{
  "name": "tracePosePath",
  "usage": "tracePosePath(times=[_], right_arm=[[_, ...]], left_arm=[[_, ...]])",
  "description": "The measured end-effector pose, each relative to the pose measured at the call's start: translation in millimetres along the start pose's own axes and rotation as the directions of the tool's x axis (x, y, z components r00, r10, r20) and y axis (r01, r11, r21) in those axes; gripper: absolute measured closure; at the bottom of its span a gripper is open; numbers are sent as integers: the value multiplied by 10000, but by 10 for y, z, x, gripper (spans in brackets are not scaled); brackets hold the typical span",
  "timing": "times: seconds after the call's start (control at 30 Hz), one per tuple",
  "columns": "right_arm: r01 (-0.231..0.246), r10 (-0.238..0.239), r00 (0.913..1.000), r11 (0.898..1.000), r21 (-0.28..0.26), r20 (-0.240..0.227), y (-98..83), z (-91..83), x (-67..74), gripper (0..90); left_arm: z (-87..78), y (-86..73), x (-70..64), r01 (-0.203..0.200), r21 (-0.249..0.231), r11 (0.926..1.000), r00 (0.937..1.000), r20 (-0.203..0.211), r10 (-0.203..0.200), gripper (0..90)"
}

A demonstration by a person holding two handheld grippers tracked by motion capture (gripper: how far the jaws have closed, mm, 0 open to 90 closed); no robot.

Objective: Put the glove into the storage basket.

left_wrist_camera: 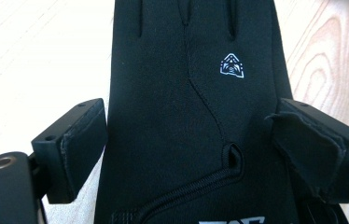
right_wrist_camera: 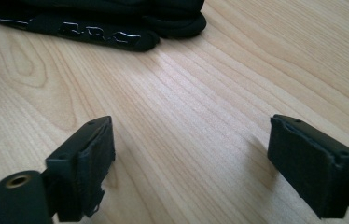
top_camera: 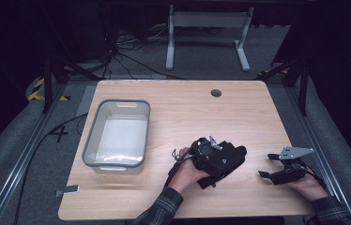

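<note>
A black glove (top_camera: 233, 154) with a small white logo lies on the wooden table (top_camera: 187, 108), right of centre near the front. My left gripper (top_camera: 211, 157) sits over its cuff end. In the left gripper view the glove (left_wrist_camera: 186, 93) runs between the jaws of that gripper (left_wrist_camera: 191, 126); they stand wide at its two edges and do not squeeze it. My right gripper (top_camera: 267, 165) is to the right of the glove, low over bare wood. Its jaws (right_wrist_camera: 196, 140) are open with nothing between them, and the glove (right_wrist_camera: 116, 23) lies ahead of it.
A grey plastic bin (top_camera: 123, 102) stands on the left half of the table, with something pale in its bottom. A round cable hole (top_camera: 216, 93) is near the far edge. Cables and a white desk frame (top_camera: 206, 21) lie on the floor beyond.
</note>
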State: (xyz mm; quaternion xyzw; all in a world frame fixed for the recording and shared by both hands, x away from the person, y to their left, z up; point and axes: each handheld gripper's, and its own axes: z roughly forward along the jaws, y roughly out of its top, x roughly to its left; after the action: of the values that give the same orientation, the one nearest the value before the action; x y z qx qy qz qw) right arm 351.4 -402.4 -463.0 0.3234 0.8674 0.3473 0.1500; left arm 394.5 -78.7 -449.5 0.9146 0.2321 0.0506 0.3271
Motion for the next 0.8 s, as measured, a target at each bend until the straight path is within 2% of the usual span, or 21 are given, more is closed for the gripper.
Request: tracePosePath(times=[0.1, 0.17, 0.27, 0.53, 0.57, 0.8], right_arm=[[-9, 9, 10000, 9999, -125, 59, -2, 15, 0, 143], [-77, 78, 10000, 9998, -204, 42, -9, 26, -4, 124], [-75, 75, 10000, 9997, -227, 13, -14, 29, -7, 118], [-26, 23, 10000, 9995, -308, -91, -21, 41, -8, 95], [-29, 26, 10000, 9995, -299, -83, -21, 42, -7, 94], [-27, 24, 10000, 9996, -294, -92, -21, 42, -7, 92]], left_arm=[[53, -4, -14, -30, 275, 9996, 10000, -18, 30, 110], [76, -12, -12, 72, 285, 9996, 9999, 155, -76, 109], [80, -15, -12, 92, 290, 9995, 9998, 179, -98, 111], [52, -19, -24, -34, 282, 9996, 9997, 251, 27, 231], [41, -20, -30, -61, 259, 9996, 9996, 285, 53, 292], [14, -1, -61, -212, 367, 9991, 9966, 801, 182, 520]])
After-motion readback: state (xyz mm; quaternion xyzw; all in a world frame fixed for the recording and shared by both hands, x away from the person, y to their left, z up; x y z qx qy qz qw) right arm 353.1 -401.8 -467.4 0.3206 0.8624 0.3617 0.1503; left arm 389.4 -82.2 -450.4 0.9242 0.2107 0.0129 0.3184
